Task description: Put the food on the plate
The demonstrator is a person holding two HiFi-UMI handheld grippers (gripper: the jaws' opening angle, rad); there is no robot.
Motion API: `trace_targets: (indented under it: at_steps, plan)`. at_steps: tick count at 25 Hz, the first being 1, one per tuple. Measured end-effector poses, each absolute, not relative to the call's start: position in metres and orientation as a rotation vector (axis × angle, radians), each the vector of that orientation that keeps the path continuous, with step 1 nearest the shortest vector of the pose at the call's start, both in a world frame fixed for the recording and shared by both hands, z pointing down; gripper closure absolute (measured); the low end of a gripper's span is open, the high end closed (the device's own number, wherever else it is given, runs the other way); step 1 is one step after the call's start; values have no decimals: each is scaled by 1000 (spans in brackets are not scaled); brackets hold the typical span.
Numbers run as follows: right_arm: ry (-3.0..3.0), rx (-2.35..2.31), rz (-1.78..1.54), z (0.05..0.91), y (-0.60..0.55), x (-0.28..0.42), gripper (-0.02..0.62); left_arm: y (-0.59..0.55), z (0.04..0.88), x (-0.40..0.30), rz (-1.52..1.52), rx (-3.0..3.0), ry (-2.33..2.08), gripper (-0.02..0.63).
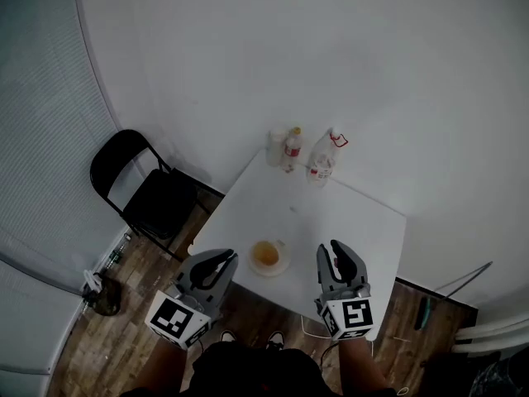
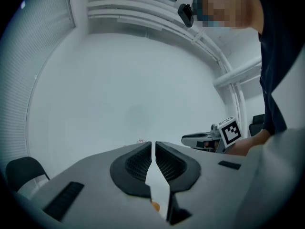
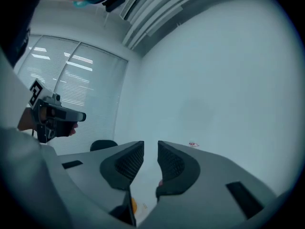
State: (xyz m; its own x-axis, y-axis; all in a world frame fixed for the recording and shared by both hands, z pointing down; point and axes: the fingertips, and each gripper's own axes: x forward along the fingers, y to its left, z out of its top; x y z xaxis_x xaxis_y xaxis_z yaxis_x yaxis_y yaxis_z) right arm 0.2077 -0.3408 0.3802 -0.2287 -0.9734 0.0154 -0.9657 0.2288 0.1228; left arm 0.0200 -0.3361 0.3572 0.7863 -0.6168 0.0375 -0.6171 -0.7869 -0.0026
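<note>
Head view: a small white plate [image 1: 282, 265] is sitting on the near edge of a white table [image 1: 347, 213], carrying a round orange piece of food [image 1: 266, 255]. The food is looking round from above, so no long axis or pointing direction can be told. The left gripper [image 1: 226, 256] is hovering just left of the plate with its jaws drawn almost together and nothing in them. The right gripper [image 1: 332, 247] is hovering just right of the plate with its jaws a little apart and empty. Neither is touching the plate. Bottles [image 1: 322, 160] are standing well beyond both grippers at the table's far edge, and a black folding chair [image 1: 149, 190] is standing off to the left.

Left gripper view: the left gripper [image 2: 153, 145] is showing only a thin slit between its pads, gripping nothing. A sliver of the orange food [image 2: 155, 206] is showing below the jaws.

Right gripper view: the right gripper [image 3: 150, 146] is keeping a narrow gap, holding nothing. A bit of the orange food [image 3: 133, 205] is showing below and slightly left.
</note>
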Motion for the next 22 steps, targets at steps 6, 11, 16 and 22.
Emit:
trace_targets:
  at_steps: [6, 11, 16, 22]
  plan:
    - [-2411, 1926, -277, 327, -306, 213, 557, -326, 335, 30, -27, 3018, -984, 563]
    - [-2439, 1911, -297, 313, -298, 207, 568, -326, 333, 29, -39, 3020, -977, 563]
    - [-2437, 1891, -304, 315, -301, 202, 569, -326, 333, 26, -45, 3020, -976, 563]
    - [-2444, 1856, -294, 314, -301, 195, 569, -326, 334, 24, -50, 3016, -983, 563]
